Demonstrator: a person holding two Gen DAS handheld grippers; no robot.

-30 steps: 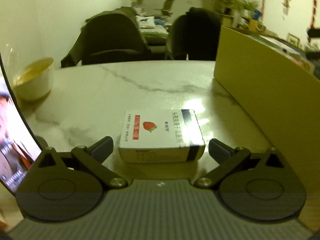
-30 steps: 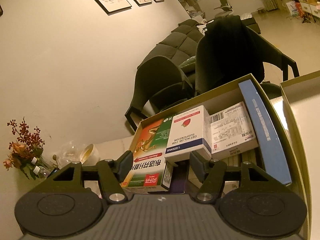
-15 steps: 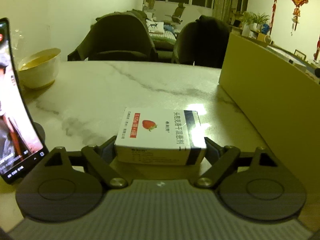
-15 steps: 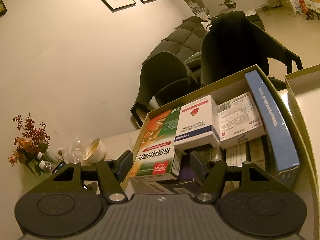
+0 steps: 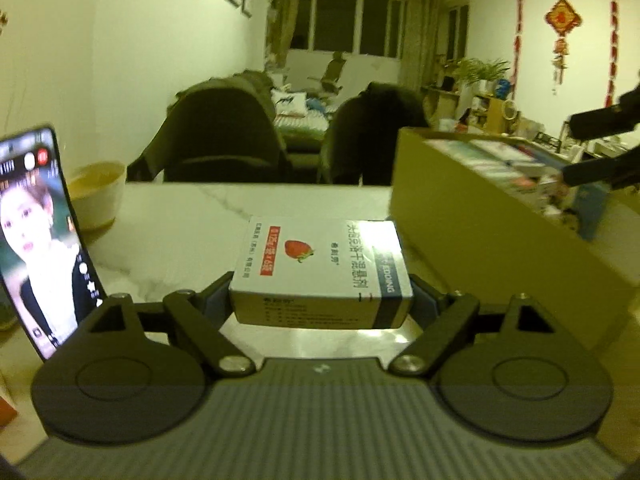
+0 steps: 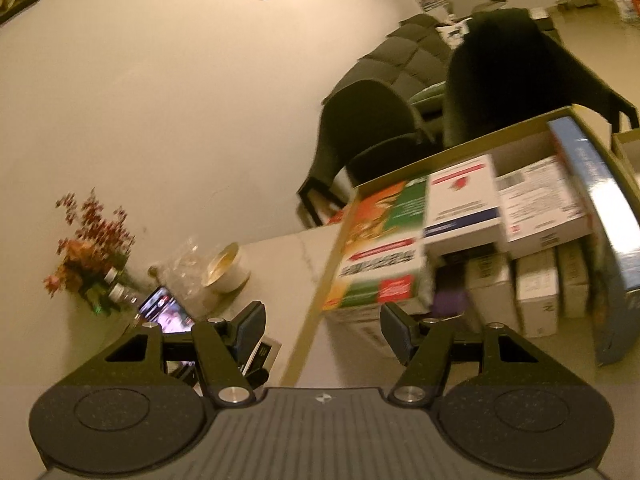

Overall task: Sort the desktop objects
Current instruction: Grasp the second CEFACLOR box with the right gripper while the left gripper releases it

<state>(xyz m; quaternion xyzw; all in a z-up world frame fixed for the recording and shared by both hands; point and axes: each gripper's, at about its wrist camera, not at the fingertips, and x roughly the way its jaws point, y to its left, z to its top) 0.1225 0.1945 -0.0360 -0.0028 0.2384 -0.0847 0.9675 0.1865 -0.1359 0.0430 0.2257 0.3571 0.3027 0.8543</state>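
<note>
Left wrist view: my left gripper [image 5: 322, 300] is clamped on the white medicine box [image 5: 320, 268] with the strawberry printed on its top, one pad pressing each short end. The box sits in the centre of the frame, held level and clear of the marble table [image 5: 188, 216], with a bright reflection on the tabletop beneath it. At the left edge a phone [image 5: 36, 236] stands propped up with a face on its lit screen, and behind it, toward the upper left, is a pale bowl [image 5: 96, 196]. The cardboard box [image 5: 480, 224] fills the right side of the frame, packages showing over its rim.

Right wrist view: my right gripper [image 6: 322, 324] has its fingers [image 6: 250, 322] spread apart with nothing between them, low in the frame above the near wall of the cardboard box [image 6: 316, 320]. Inside, in the right half of the frame, lie an orange and green carton [image 6: 384, 248], another strawberry box [image 6: 464, 204], a labelled white carton [image 6: 540, 208] and a long blue box [image 6: 604, 216] against the right wall. The picture is motion-blurred. A flower arrangement [image 6: 92, 248] stands at the left.
</note>
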